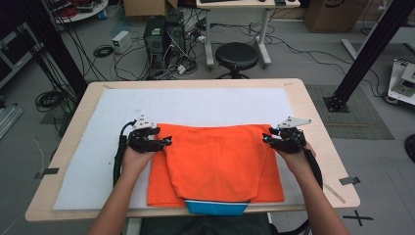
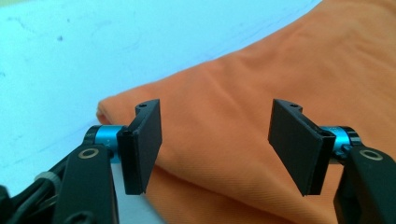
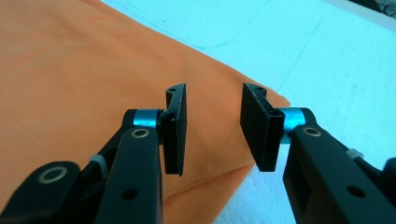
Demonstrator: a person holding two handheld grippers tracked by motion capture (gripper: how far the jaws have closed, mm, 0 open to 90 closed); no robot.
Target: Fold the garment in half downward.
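Blue hem (image 1: 216,207): nearest us, we see it peeking from under the garment's near edge at the table's near rim.
Orange garment (image 1: 215,164): folded, flat on the white mat (image 1: 98,147), centre of the wooden table (image 1: 313,112).
Left gripper (image 1: 168,142): at the garment's far-left corner; we see its jaws spread wide over the cloth, gripping nothing.
Right gripper (image 1: 265,139): at the far-right corner; jaws parted more narrowly, nothing between them.
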